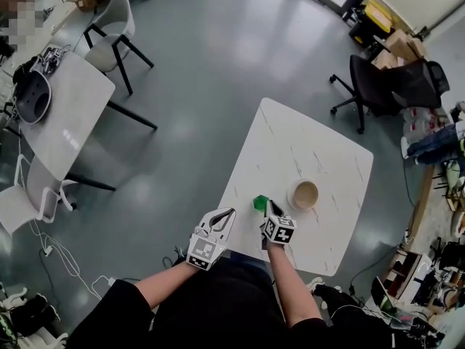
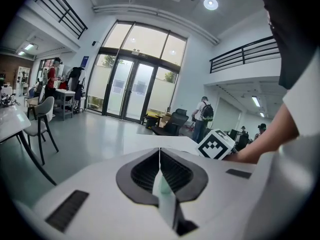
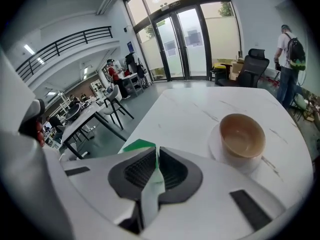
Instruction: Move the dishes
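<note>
The white marble-patterned table (image 1: 309, 140) carried the dishes near its middle: a tan round bowl (image 1: 304, 193) sitting on a white saucer (image 3: 217, 147). A small green block (image 1: 260, 203) lay on the tabletop left of the bowl and apart from it, close to the table's near edge. The right gripper (image 1: 270, 206) pointed downward over that edge, its tips just beside the green block. In the right gripper view its jaws were pressed together with nothing between them. The block peeked out beyond their left side, and the bowl stood well ahead to the right. The left gripper (image 1: 230, 212) hung at the table's near-left corner, nearly level — its jaws likewise closed tight and empty, as the left gripper view showed. Both grippers were apart from the bowl and saucer.
</note>
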{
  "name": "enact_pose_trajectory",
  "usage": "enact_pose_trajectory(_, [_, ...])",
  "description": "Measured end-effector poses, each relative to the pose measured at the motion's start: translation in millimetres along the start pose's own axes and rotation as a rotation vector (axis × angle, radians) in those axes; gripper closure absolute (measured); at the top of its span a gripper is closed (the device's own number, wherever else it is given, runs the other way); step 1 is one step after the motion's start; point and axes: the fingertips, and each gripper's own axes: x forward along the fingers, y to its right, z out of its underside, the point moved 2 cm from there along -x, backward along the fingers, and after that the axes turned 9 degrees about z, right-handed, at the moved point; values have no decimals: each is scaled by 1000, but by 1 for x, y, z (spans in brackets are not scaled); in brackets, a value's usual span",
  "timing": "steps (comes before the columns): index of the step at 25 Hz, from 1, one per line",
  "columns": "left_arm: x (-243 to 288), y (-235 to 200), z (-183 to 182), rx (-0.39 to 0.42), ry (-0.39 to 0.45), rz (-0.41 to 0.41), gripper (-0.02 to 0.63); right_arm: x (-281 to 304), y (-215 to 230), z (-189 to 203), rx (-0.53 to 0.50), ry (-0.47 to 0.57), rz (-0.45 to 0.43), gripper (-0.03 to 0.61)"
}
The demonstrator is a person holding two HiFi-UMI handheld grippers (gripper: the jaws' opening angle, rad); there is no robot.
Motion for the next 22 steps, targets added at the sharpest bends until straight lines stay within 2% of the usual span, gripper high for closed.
enact_pose_trajectory(7, [-10,-8,2,12,-9,61,595,-4,-4,11,41,14,79,545])
enact_pose_trajectory(12, [0,-3,-1,34,-13,90,595,-23,4,-1,88,67,66,525])
enact_pose_trajectory(17, [25,16,-11,43,-4,83,595,-53,35,-18,117,131,66,509])
enact_pose_trajectory(22, [56,45,-12,38,-1,73,595,-65,86,-23,119,141,95,509])
